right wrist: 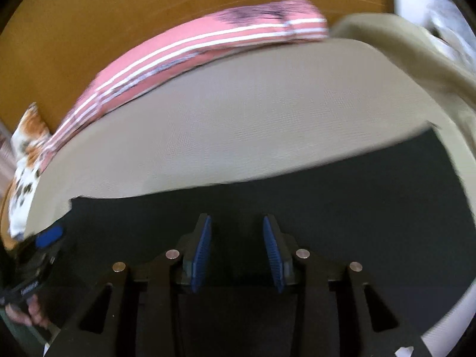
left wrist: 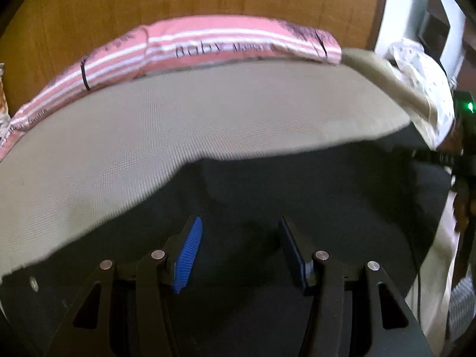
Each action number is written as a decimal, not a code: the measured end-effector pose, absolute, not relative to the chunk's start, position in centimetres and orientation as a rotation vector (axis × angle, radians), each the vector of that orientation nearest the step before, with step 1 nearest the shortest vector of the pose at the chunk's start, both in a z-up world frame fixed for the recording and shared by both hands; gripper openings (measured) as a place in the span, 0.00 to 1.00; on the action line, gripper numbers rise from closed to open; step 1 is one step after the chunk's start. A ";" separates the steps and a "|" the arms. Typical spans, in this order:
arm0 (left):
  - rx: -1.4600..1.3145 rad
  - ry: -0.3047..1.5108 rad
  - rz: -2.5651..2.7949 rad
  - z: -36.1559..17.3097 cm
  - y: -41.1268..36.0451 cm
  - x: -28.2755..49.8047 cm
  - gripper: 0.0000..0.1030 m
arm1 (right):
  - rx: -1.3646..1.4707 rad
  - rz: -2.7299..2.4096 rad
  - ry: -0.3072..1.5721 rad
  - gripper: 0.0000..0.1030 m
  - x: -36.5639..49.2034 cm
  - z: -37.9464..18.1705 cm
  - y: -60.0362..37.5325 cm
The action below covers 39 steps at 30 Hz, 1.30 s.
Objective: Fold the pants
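Here the left gripper (left wrist: 238, 255) and right gripper (right wrist: 237, 253) hang with jaws released over dark pants (left wrist: 267, 184).

1. Two grippers: the left gripper (left wrist: 238, 253) and the right gripper (right wrist: 237, 253), each with its jaws parted and nothing between them.
2. Four blue finger pads (right wrist: 202, 255) in all, two on each gripper.
3. One pair of dark pants (left wrist: 297, 184), spread across the near side of the surface.
4. One beige textured mat (left wrist: 178, 125) beneath them.
5. One pink striped garment (left wrist: 208, 44) along the mat's far edge.
6. One olive-beige garment (right wrist: 416, 59) at far right.
7. One orange-and-white patterned cloth (right wrist: 26, 154) at far left.
8. One white dotted cloth (left wrist: 428, 83) at far right.
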State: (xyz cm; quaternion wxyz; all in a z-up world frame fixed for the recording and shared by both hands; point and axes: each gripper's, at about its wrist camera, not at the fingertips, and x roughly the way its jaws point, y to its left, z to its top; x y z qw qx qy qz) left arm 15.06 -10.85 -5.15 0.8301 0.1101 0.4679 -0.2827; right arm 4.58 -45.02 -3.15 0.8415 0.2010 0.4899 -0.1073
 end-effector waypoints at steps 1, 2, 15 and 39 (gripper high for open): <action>0.246 1.001 -0.590 -5.6 -10.6 14.7 0.53 | 0.429 -0.262 1.035 0.33 3.8 -3.2 -46.0; 0.245 1.008 -0.585 -5.8 -10.3 14.6 0.53 | 0.438 -0.305 1.035 0.33 2.6 -3.4 -47.5; 0.190 1.018 -0.528 -4.2 -8.1 11.8 0.53 | 0.704 -0.547 0.936 0.38 -13.5 -1.9 -59.6; 0.259 1.113 -0.708 -6.4 -15.6 6.1 0.55 | 1.199 -0.439 0.649 0.10 -15.2 -7.4 -65.4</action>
